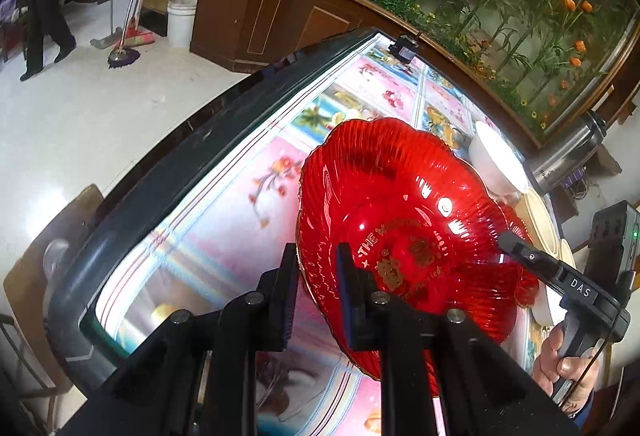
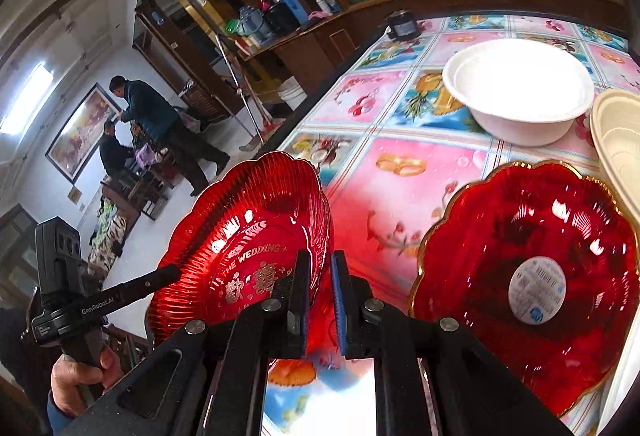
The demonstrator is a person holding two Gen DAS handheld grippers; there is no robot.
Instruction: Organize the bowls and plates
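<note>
A red scalloped plate with gold wedding lettering (image 1: 400, 220) (image 2: 244, 236) is held tilted above the table. My left gripper (image 1: 316, 276) is shut on its near rim. My right gripper (image 2: 320, 292) is shut on the opposite rim; it shows in the left wrist view (image 1: 516, 248) at the plate's right edge. A second red plate with a gold rim and a round sticker (image 2: 528, 276) lies flat on the table at the right. A white bowl (image 2: 520, 88) (image 1: 498, 160) stands beyond it. A cream container (image 2: 620, 144) sits at the far right.
The table (image 2: 400, 164) has a pink and blue patterned cover and a dark edge (image 1: 168, 164). A small black device (image 2: 400, 24) sits at its far corner. A steel flask (image 1: 568, 152) stands by the wall. People, a mop and a bucket (image 1: 182, 20) are across the room.
</note>
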